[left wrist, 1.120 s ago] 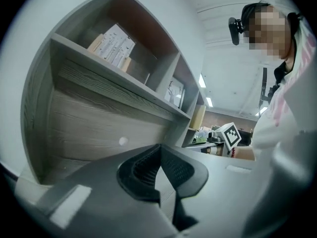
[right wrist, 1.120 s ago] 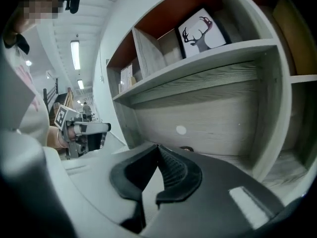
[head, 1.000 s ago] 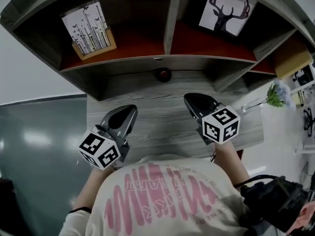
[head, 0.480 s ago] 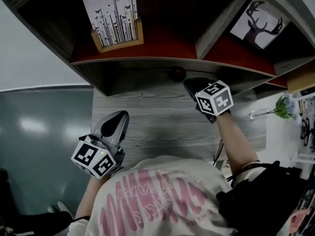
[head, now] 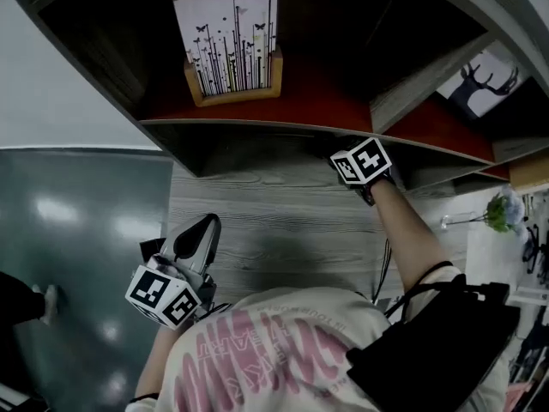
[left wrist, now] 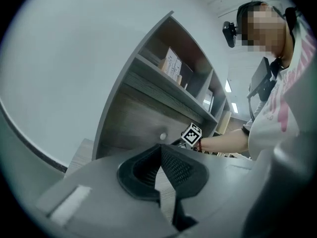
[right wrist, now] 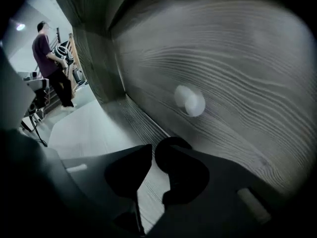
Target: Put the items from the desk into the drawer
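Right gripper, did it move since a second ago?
Yes. The right gripper has gone forward across the desk, from its middle to under the shelf edge, close to the round knob.

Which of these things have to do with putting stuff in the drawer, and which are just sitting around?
For the job:
- drawer and its round knob
- right hand-held gripper, close to that knob
- left hand-held gripper, over the desk

Just lying about:
- butterfly picture on the shelf
- deer picture in the next compartment
- flowers off to the right
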`<state>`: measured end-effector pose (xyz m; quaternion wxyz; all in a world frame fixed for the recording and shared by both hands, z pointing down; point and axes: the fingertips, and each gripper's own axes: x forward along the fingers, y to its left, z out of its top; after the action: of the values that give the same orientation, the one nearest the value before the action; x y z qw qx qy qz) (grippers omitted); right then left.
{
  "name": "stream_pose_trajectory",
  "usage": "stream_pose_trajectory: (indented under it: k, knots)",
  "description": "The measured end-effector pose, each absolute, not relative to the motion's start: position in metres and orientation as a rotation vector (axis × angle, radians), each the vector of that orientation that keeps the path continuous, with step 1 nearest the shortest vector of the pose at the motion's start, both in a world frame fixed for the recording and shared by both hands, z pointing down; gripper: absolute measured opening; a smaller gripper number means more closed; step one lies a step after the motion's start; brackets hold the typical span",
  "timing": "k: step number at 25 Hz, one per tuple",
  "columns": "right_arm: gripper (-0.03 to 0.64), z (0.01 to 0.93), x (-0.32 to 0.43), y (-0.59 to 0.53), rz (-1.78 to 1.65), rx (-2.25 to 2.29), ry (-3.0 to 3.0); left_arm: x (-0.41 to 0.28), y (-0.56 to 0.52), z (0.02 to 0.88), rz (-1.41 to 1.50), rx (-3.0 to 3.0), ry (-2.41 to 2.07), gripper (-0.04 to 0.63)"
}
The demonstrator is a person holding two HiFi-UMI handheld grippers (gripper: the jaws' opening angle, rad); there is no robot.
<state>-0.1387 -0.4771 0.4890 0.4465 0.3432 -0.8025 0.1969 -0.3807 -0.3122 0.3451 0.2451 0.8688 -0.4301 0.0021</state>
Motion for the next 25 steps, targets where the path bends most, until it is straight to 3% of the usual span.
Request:
stream_pose_trajectory:
  k: [13,19,25]
  knots:
    - [0.176,0.518,-0.138,-0.495,0.355,0.698,-1.867,-0.391,-0.316,0.356,0.014,2.322,-1.227,0.020]
    - [0.118,0.520,-0.148,-0.492,0.441,0.591,-1.866,-0.392,-0.317,0.358,0.005,2.310,-1.239,0.020]
    - [0.115,0.520,-0.148,-0.493,0.587,0.577,-1.900,-0.394,-0.314,0.361,0.010,2.290,-1.253,0.020]
